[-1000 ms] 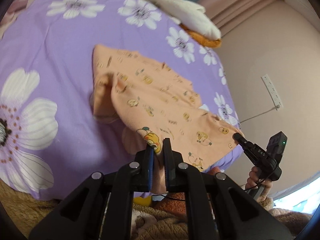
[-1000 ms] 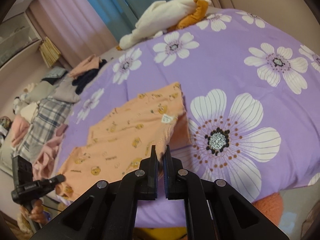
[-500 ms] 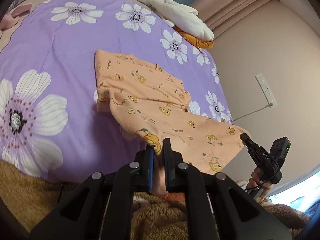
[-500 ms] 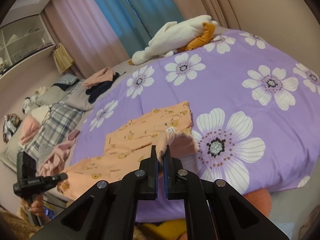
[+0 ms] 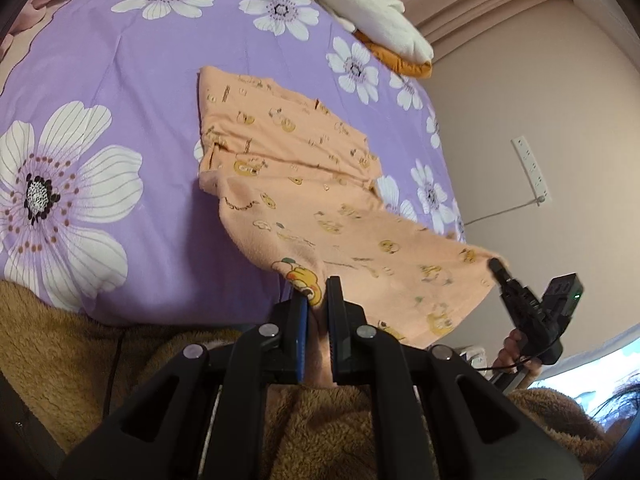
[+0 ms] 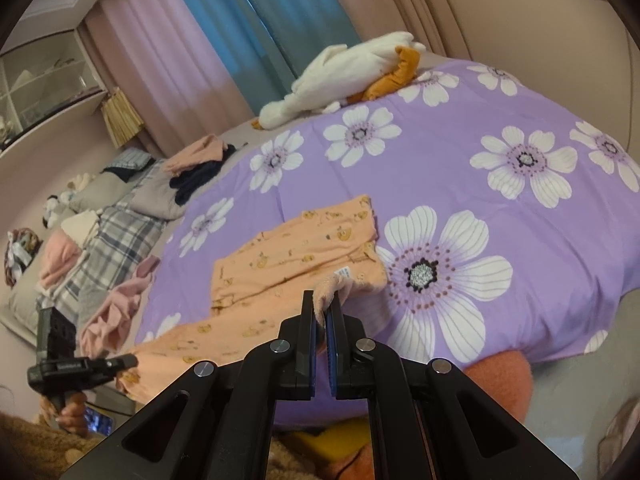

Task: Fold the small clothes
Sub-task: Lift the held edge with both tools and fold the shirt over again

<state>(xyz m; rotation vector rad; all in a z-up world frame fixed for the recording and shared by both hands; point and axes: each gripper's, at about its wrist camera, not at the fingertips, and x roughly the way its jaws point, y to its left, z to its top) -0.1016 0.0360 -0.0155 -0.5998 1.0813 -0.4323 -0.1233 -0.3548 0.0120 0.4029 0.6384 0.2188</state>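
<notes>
Fabric is clamped in the left gripper [image 5: 317, 300] as the left wrist view has it: both jaws are closed on a bunched corner of the orange garment [image 5: 304, 184], right at a cartoon print. From that corner the garment runs up and away across the purple floral quilt [image 5: 120, 80], its far half lying flat, its near half lifted off the bed edge. Over at the right of this view the right gripper [image 5: 496, 266] pinches the garment's other near corner, a hand [image 5: 516, 350] under it, so the near edge hangs stretched between the two tools. White and orange plush [image 5: 376, 20] sits at the quilt's far end; a brown fleece [image 5: 60, 344] fills the foreground. Switching to the right wrist view: the right gripper [image 6: 323, 312] is closed too, a fold of orange garment [image 6: 296, 252] sticking up between its pads, a small white label just beyond. The cloth spreads leftward over the quilt [image 6: 500, 112] toward the left gripper [image 6: 130, 360], which holds the far corner off the bed edge. Piled clothes [image 6: 100, 240] lie along the left; curtains [image 6: 248, 28] hang behind.
</notes>
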